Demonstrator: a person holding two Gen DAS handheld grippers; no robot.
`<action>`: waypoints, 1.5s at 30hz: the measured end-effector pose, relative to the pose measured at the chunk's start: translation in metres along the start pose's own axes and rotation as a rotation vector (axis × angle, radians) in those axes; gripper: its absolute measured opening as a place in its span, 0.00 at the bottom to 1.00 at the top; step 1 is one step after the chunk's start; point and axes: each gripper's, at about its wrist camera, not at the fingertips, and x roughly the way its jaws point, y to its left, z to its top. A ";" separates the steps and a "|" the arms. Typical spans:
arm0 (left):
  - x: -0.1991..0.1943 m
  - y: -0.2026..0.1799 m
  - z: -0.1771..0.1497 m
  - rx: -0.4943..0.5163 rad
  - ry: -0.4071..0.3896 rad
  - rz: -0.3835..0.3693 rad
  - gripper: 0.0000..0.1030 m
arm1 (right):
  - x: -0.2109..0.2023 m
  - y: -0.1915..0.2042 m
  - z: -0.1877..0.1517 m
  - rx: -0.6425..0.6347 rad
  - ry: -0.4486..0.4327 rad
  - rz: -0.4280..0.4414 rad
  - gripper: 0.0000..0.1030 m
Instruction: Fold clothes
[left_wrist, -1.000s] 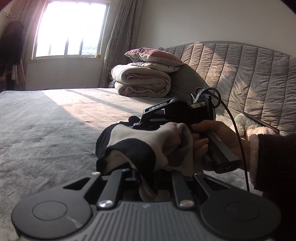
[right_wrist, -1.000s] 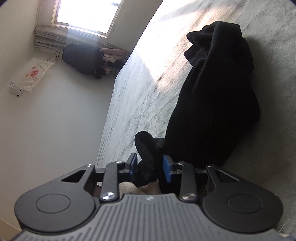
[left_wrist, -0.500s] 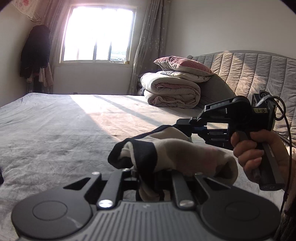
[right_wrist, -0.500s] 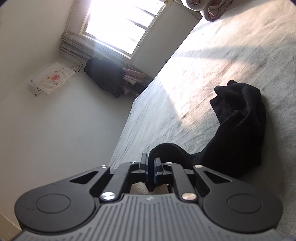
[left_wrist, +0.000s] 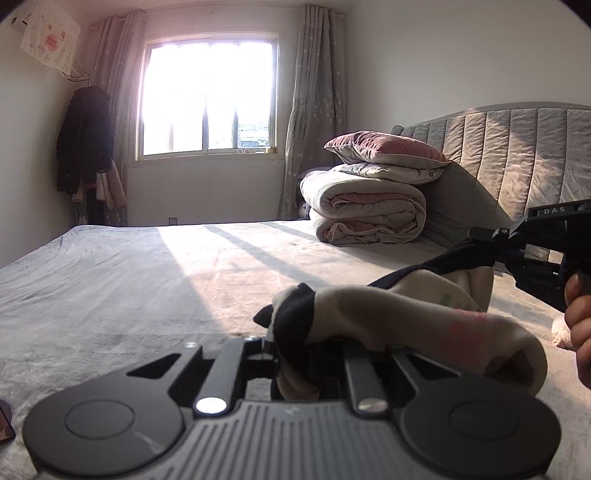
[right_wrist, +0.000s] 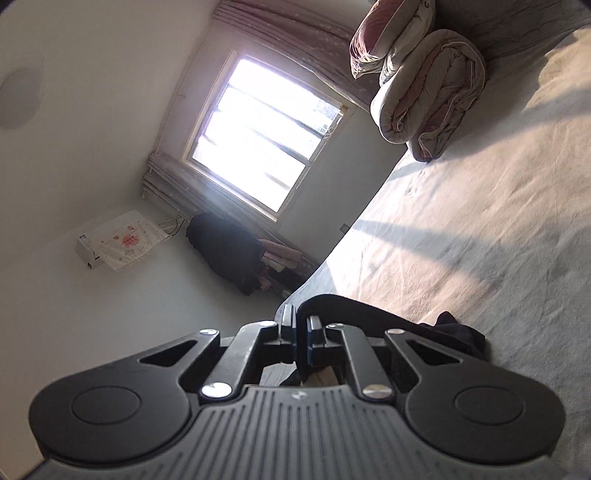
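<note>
A cream and black garment (left_wrist: 413, 314) hangs stretched above the grey bed between both grippers. My left gripper (left_wrist: 295, 354) is shut on its near end, where cream cloth meets a black cuff. In the left wrist view the right gripper (left_wrist: 480, 236) pinches the garment's black edge at the far right, held by a person's hand (left_wrist: 580, 325). In the right wrist view my right gripper (right_wrist: 302, 332) is shut on that black edge (right_wrist: 332, 302), which arches over the fingertips. More black cloth (right_wrist: 454, 332) trails behind it to the right.
The bed (left_wrist: 147, 295) spreads wide ahead, sunlit in the middle. A folded quilt with pillows (left_wrist: 365, 206) is stacked by the padded headboard (left_wrist: 517, 158). Dark clothes (left_wrist: 83, 140) hang beside the window (left_wrist: 207, 96). A white plush thing (left_wrist: 561, 328) lies at the right edge.
Both grippers have risen and drawn apart, pulling the garment taut between them. The right gripper closed onto the black edge and lifted it off the bed.
</note>
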 end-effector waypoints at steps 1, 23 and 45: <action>0.005 -0.003 0.004 0.005 0.000 0.005 0.12 | -0.003 -0.002 0.004 -0.005 -0.016 -0.009 0.09; 0.160 -0.087 0.054 0.106 0.071 0.025 0.13 | -0.031 -0.051 0.041 -0.232 -0.227 -0.348 0.09; 0.247 -0.077 0.024 -0.067 0.300 0.001 0.45 | -0.007 -0.059 0.025 -0.277 0.028 -0.478 0.48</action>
